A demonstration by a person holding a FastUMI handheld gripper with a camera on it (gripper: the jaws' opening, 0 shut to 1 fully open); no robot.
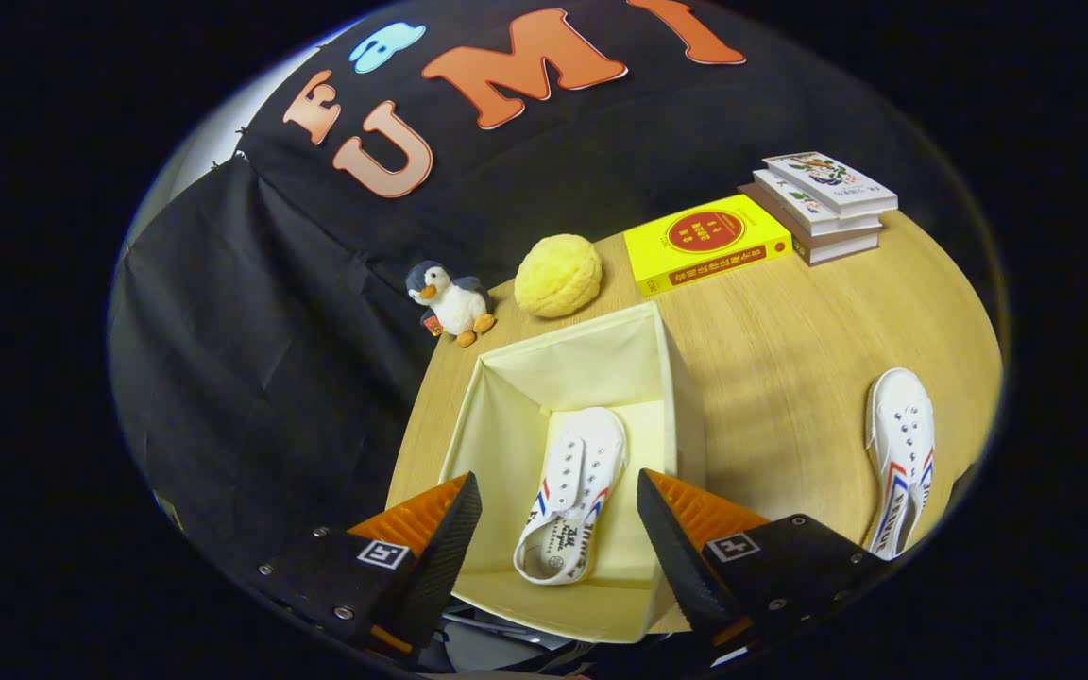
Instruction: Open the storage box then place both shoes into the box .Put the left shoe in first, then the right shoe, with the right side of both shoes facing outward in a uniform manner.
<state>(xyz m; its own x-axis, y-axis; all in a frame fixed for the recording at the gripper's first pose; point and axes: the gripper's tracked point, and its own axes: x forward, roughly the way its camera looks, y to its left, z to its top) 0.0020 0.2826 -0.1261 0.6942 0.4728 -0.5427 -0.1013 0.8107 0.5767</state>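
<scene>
I judge the first half done: the cream fabric storage box [506,416] stands open near the tabletop's [790,349] left edge, and one white canvas shoe with red and blue side stripes [570,491] lies on its side inside it; what remains, as I read it, is the second white canvas shoe [901,453], lying near the tabletop's right edge, well apart from the box; my gripper [558,538] is spread wide and holds nothing, poised above the box with the boxed shoe between its fingers; the next move calls for swinging right, closing on the second shoe, and setting it beside the first, facing the same way; a yellow book [705,244] lies beyond the box.
</scene>
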